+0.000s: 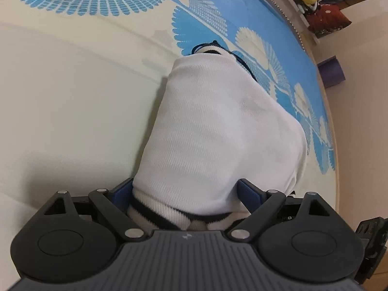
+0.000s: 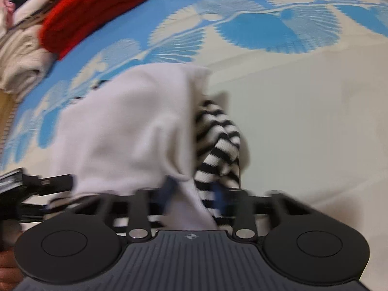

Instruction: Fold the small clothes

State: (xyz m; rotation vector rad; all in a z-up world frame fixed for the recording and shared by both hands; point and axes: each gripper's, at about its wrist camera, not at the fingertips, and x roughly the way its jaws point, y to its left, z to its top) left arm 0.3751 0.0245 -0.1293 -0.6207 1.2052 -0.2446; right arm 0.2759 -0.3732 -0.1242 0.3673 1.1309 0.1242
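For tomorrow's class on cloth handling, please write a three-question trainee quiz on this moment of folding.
1. True or false: both tools grip the garment.
2. Which colour is the knit in the pile beside the sheet? A green, B red, C black.
3. Fill in: the garment's trim is black and white ____.

Key: 1 true: the left tool and right tool each pinch it. 2 B, the red knit. 3 stripes.

Small white ribbed garment (image 1: pixel 218 131) with black-and-white striped trim (image 2: pixel 218 145), bunched and draped, lifted at its near edge over a cream and blue fan-patterned bedspread (image 1: pixel 72 97); striped part hanging along one side, blurred in right-wrist view.
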